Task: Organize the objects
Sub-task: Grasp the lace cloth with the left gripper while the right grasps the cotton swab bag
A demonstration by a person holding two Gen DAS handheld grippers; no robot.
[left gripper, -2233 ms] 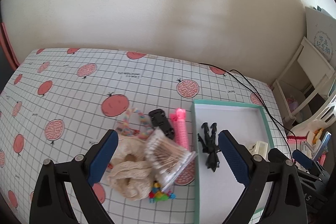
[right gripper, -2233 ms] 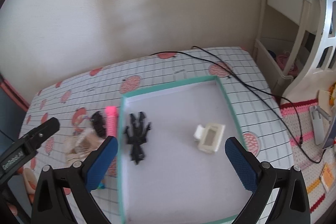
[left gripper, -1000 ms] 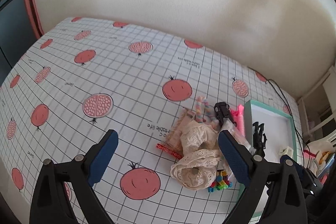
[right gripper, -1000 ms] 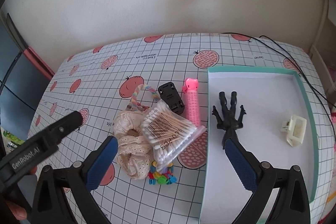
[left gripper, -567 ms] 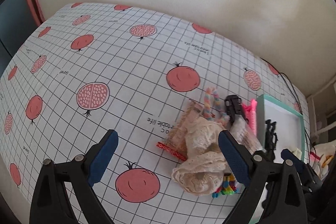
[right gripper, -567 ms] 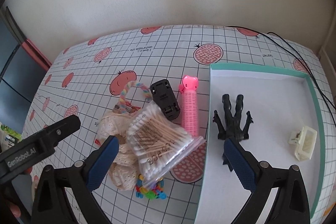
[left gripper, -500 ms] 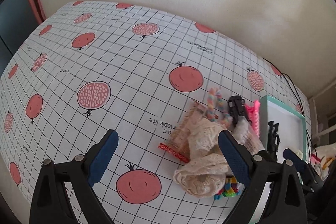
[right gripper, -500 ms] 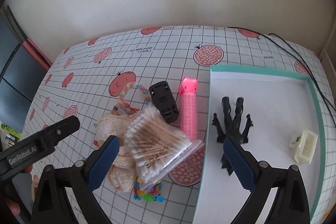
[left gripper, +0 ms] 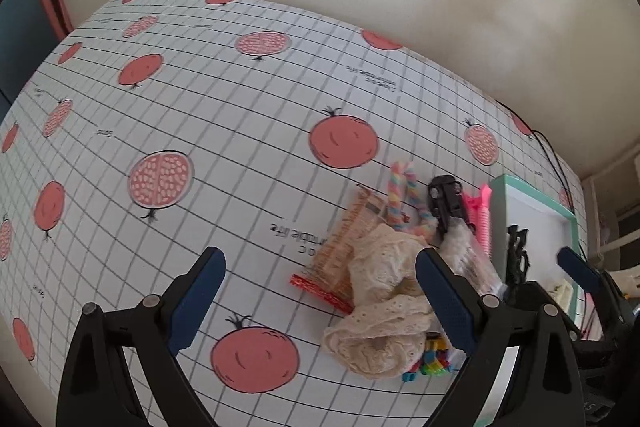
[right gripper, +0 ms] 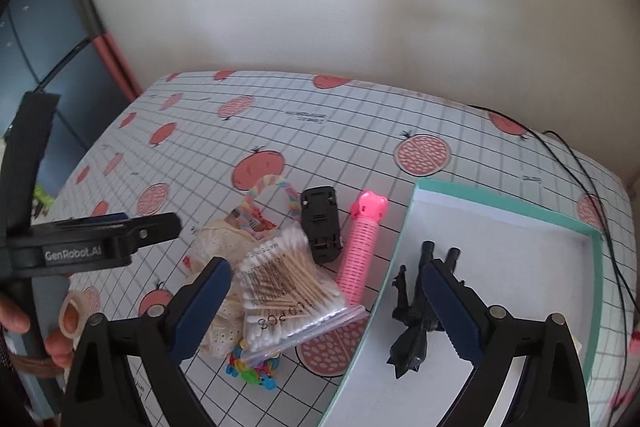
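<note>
A pile lies on the pomegranate-print tablecloth just left of a teal-rimmed white tray (right gripper: 500, 205). In it are a clear bag of cotton swabs (right gripper: 288, 287), a cream lace cloth (left gripper: 384, 307), a pastel rope ring (right gripper: 272, 187), a black clip (right gripper: 320, 223), a pink ribbed tube (right gripper: 360, 247), an orange packet (left gripper: 344, 243) and bright beads (right gripper: 252, 367). A black toy figure (right gripper: 412, 323) lies in the tray. My right gripper (right gripper: 326, 291) is open, above the swab bag. My left gripper (left gripper: 320, 283) is open over bare cloth left of the pile.
A black cable (right gripper: 592, 195) runs along the table's right side past the tray. A hand (right gripper: 24, 323) holds the left gripper's handle at lower left, beside a cream tape roll (right gripper: 70, 311). A small cream box (left gripper: 560, 291) sits in the tray. The wall is behind.
My right gripper has swung left from over the tray to over the pile. The left gripper has drawn back and left, off the pile onto bare cloth. Both stayed open.
</note>
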